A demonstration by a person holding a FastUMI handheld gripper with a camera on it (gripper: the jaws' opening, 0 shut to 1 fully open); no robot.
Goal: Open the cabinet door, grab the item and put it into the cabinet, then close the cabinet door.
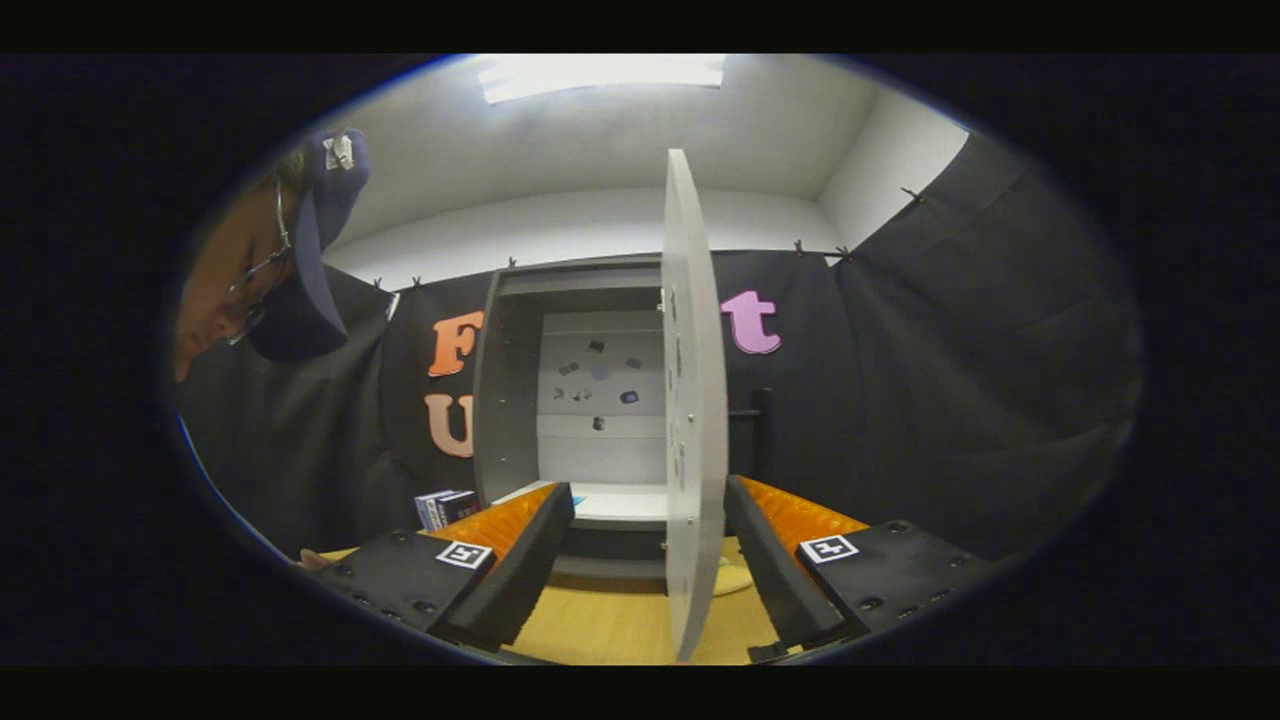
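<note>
Tool [648,560] spread, fingers straddling the swung-out cabinet door [692,400] edge untouched; door-opening step done; next: withdraw toward the boxed item [446,506] beyond the left finger.

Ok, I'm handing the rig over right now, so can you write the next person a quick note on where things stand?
Gripper: open, its fingers either side of the cabinet door edge, gripping nothing.
Cabinet: door swung wide open, seen edge-on.
Item: a small box on the table, left of the cabinet.
Done: door opened.
Left: grab the box, put it inside, close the door.
</note>
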